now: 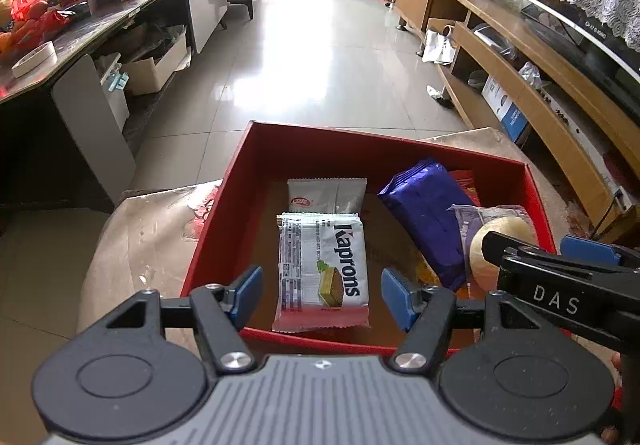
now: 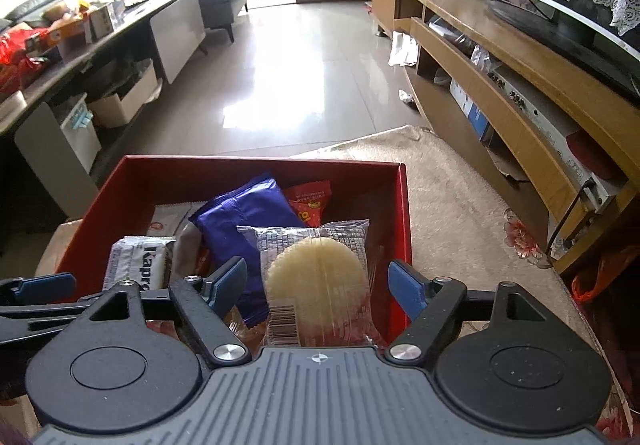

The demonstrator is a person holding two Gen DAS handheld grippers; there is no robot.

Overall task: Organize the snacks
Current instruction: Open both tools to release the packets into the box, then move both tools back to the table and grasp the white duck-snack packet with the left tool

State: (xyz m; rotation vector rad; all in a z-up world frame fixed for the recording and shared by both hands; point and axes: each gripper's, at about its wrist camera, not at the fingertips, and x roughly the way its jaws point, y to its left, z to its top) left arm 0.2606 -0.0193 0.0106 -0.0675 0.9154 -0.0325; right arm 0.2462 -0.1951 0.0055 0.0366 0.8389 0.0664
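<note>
A red box stands on a beige cloth. In it lie a white Kaprons wafer pack, a small white sachet, a purple bag, a red packet and a clear-wrapped round cracker. My left gripper is open above the Kaprons pack, apart from it. My right gripper is open with its blue pads either side of the cracker pack, not touching it; it also shows in the left wrist view.
The beige cloth covers the table under the box. A wooden TV unit runs along the right. A dark coffee table with clutter and boxes stands left. Tiled floor lies beyond.
</note>
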